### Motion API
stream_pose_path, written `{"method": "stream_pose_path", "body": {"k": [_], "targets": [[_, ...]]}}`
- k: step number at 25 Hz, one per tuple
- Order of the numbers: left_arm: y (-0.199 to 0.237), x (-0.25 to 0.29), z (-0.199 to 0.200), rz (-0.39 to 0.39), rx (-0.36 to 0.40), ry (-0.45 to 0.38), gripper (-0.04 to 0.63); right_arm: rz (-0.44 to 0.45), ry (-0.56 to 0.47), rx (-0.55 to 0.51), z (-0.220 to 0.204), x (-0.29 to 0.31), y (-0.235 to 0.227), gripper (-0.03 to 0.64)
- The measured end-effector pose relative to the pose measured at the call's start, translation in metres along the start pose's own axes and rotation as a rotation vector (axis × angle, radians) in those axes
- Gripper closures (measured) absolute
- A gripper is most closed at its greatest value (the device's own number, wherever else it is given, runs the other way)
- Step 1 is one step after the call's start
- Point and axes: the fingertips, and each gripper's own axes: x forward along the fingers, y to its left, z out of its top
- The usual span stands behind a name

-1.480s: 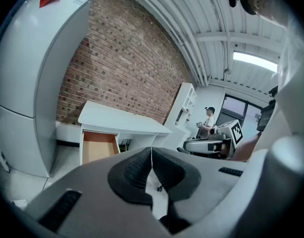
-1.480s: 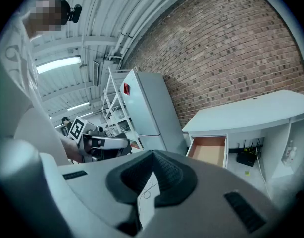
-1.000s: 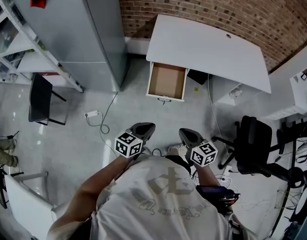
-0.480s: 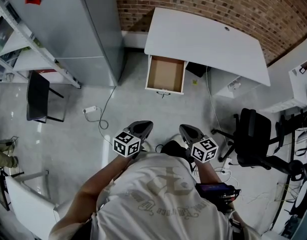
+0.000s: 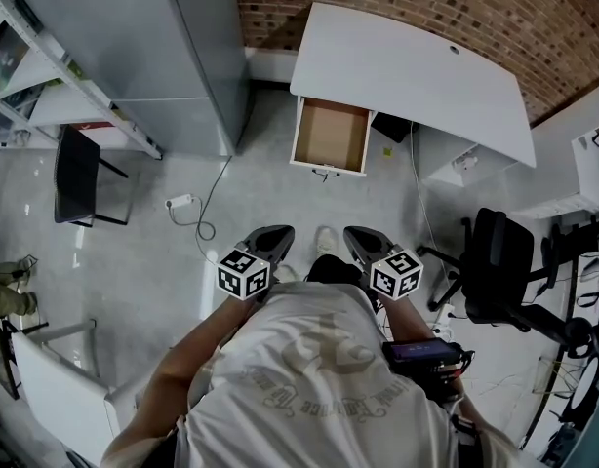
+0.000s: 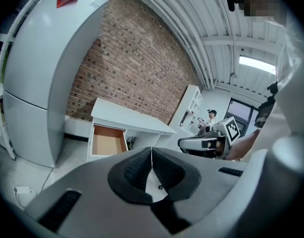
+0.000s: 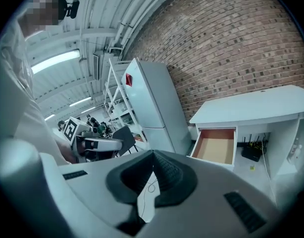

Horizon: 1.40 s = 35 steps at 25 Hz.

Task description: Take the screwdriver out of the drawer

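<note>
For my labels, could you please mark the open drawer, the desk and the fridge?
drawer point(image 5: 330, 135): head view, its brown bottom.
desk point(image 5: 417, 76): head view, bare white top.
fridge point(image 5: 168, 52): head view, its grey front.

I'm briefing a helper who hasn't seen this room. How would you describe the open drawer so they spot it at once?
Find the brick wall at the back; a white desk stands against it, right of the tall grey cabinet. The drawer is pulled out from under the desk's left end. Its brown lining sets it apart from the white and grey around it.
</note>
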Motion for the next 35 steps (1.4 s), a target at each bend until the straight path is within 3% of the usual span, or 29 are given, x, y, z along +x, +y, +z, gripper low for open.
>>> {"method": "stream_pose_path", "body": {"k": [8,25,35], "targets": [[0.031,0.017,0.014,0.049,-0.024,-0.001,0.572,0.047,0.021,-0.008,0.018,0.035,-0.023,0.594],[0.085,0.117,0.074,0.110,-0.052,0.055,0.572,0.108,0.071,0.037,0.073,0.107,-0.147,0.594],[0.119,0.182,0.115,0.143,-0.061,0.056,0.572,0.157,0.126,-0.034,0.107,0.155,-0.214,0.594]]}}
